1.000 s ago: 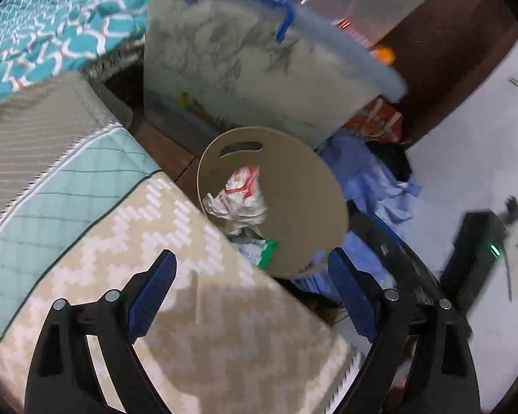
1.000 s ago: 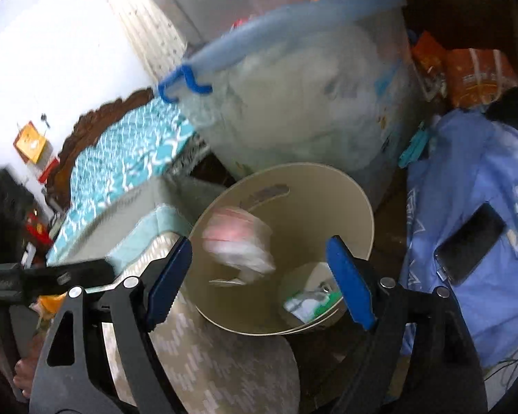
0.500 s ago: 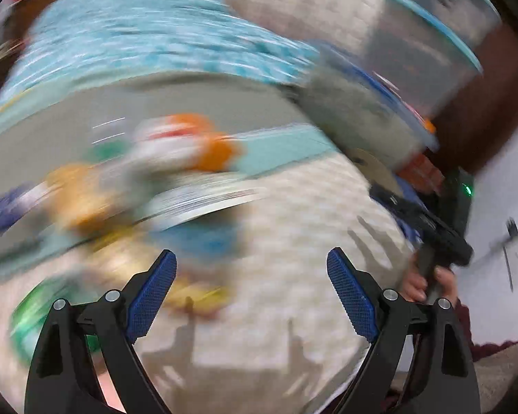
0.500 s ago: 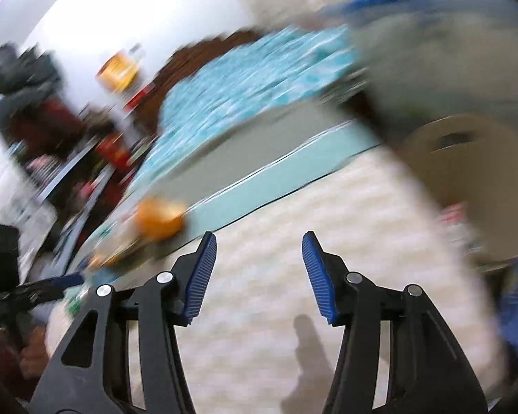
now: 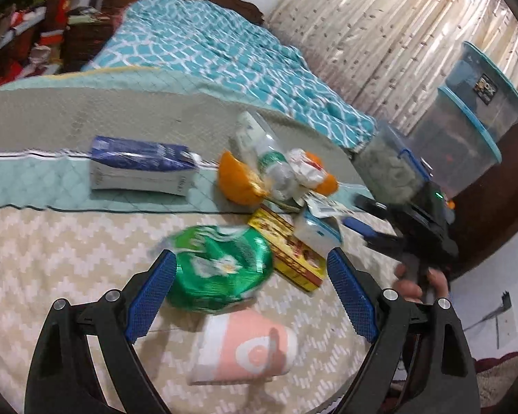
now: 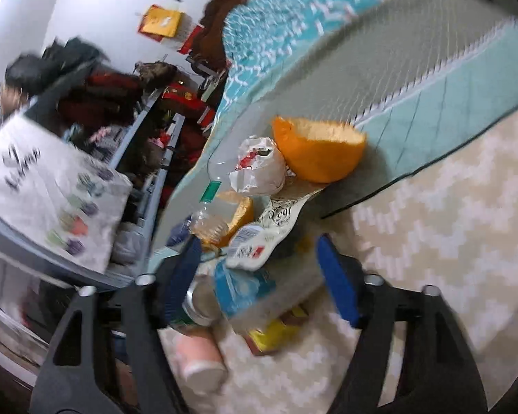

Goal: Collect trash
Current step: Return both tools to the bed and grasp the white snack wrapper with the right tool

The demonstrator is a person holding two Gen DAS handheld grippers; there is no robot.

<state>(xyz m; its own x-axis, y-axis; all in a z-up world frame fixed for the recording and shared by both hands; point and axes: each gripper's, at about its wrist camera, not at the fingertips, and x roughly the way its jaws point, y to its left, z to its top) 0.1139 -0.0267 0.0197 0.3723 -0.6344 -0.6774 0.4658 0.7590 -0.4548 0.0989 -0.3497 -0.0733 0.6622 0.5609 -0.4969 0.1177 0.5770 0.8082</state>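
Trash lies in a heap on the patterned bed cover [image 5: 69, 252]. My left gripper [image 5: 250, 288] is open just above a green foil bag [image 5: 221, 269], with a pink cup [image 5: 245, 348] lying below it. Beyond are a yellow box [image 5: 293, 258], a blue-and-white carton [image 5: 141, 169], orange peel [image 5: 238, 183], a clear bottle [image 5: 266, 151] and a crumpled wrapper [image 5: 304, 169]. My right gripper [image 6: 259, 272] is closing. A small blue-and-white box [image 6: 245, 286] sits between its jaws, and the pads do not press it. Orange peel [image 6: 317, 151] and the crumpled wrapper [image 6: 259, 165] lie ahead.
The right gripper [image 5: 407, 231] and the hand [image 5: 414, 283] holding it show at the right of the left wrist view. Stacked clear storage bins [image 5: 466, 110] stand past the bed's far corner. Cluttered shelves [image 6: 96, 110] line the wall. A teal quilt [image 5: 224, 51] covers the head of the bed.
Both grippers have swung away from the tan bin beside the bed to the trash heap on the cover. The right jaws stand narrower than a second ago.
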